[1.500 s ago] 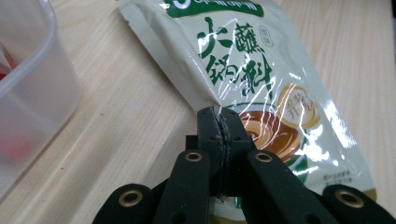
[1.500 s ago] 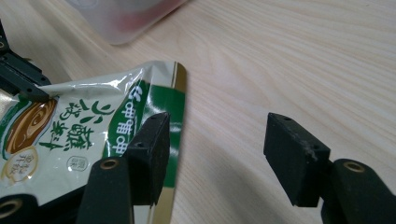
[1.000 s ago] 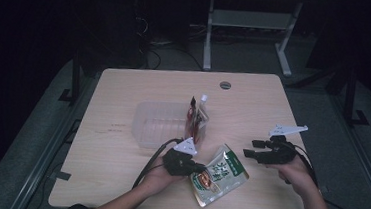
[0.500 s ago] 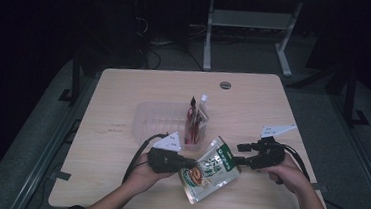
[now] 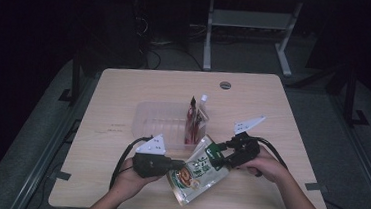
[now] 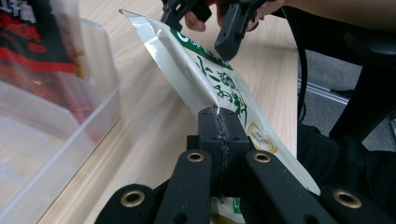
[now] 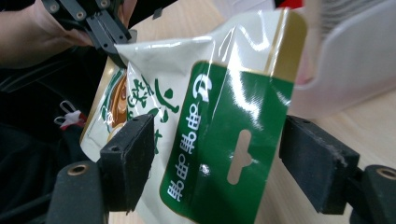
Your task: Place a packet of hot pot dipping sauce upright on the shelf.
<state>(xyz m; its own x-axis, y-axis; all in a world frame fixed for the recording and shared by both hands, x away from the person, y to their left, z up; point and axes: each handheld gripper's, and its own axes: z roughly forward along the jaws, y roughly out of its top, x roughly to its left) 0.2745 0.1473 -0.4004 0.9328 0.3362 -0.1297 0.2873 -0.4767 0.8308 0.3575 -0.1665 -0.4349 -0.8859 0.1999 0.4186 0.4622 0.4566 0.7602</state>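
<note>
Compared with the earlier shots, both hands have slid toward each other and the glossy green-and-white foil snack pouch (image 5: 197, 169) is now tipped up off the wood rather than lying flat, while the right gripper (image 5: 219, 154) has just been opening its jaws around the pouch's top end. From the high view, the left gripper (image 5: 177, 165) has the pouch by its left edge, near the front of the light wooden table (image 5: 124, 89), just in front of the clear plastic bin (image 5: 164, 120) where a red-and-black packet (image 5: 196, 119) stands upright; the room around is dark, with a white desk frame (image 5: 247, 24) behind and cables on the floor. In the left gripper view the jaws are pressed tight together, pinching a crumpled fold of the pouch (image 6: 205, 88), and the film buckles right at the pads, so I'd guess it's light, floppy and fairly slick, nothing fragile, but easy to lose if you only nip a corner. In the right gripper view the pads (image 7: 128, 161) stand spread on either side of the green header with its hang hole (image 7: 239, 156), not touching it. That flat sealed header looks like the stiffest spot to grab. The tabletop looks smooth and matte.
</note>
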